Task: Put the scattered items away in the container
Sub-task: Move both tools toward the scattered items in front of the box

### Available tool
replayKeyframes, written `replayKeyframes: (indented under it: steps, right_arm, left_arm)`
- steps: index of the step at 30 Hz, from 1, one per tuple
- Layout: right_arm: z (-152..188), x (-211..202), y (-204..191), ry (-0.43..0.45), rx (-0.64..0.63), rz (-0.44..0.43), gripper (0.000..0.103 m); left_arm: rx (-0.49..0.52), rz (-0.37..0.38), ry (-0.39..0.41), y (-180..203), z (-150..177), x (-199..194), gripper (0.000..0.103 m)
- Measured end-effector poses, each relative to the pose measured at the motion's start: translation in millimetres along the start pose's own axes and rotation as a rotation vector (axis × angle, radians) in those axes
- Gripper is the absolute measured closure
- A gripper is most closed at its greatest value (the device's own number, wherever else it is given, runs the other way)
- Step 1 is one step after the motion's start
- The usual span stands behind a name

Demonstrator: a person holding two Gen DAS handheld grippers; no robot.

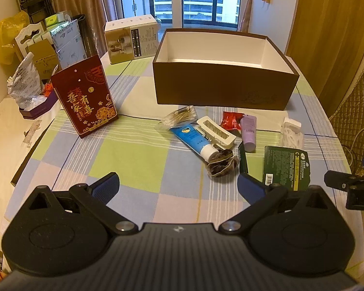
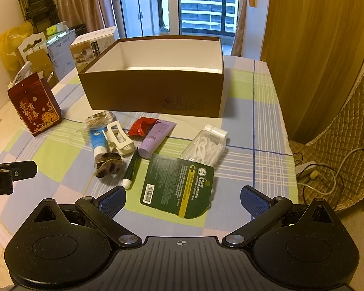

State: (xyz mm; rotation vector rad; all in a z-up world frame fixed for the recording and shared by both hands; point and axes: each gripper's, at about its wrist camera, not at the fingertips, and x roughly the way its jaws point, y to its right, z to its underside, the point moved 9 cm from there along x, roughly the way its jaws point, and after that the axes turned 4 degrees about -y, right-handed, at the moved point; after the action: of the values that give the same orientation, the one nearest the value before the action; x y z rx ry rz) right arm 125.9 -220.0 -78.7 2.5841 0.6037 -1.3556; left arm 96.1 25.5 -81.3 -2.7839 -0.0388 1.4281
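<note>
A brown box [image 1: 220, 87] [image 2: 153, 92] with a white inside stands empty at the back of the checked table. In front of it lie scattered items: a cotton swab bag [image 1: 179, 118], a blue tube [image 1: 196, 143] [image 2: 98, 140], a white hair clip [image 1: 216, 132] [image 2: 120, 138], a red packet [image 1: 231, 121] [image 2: 142, 126], a purple tube [image 1: 248, 132] [image 2: 156, 137], a brown scrunchie [image 1: 222, 163] [image 2: 108, 163], a green card [image 1: 286, 167] [image 2: 178, 189], a green pen [image 2: 131, 169] and a floss pick box [image 1: 291, 131] [image 2: 206, 148]. My left gripper [image 1: 178, 188] is open, short of the scrunchie. My right gripper [image 2: 183, 200] is open over the green card.
A red gift box [image 1: 85, 97] [image 2: 35, 105] stands at the left. A white carton [image 1: 131, 40] sits behind the brown box's left corner. Bags and boxes crowd the far left. A padded chair [image 2: 339, 160] with cables is at the right.
</note>
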Motion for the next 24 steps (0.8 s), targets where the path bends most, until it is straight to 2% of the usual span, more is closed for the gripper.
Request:
replayKeyframes:
  steps: [24]
  right_arm:
    - [-19,25,11,-0.018,0.022,-0.02,0.0]
  left_arm:
    - [0.017,0.023,-0.049,4,-21,37,0.001]
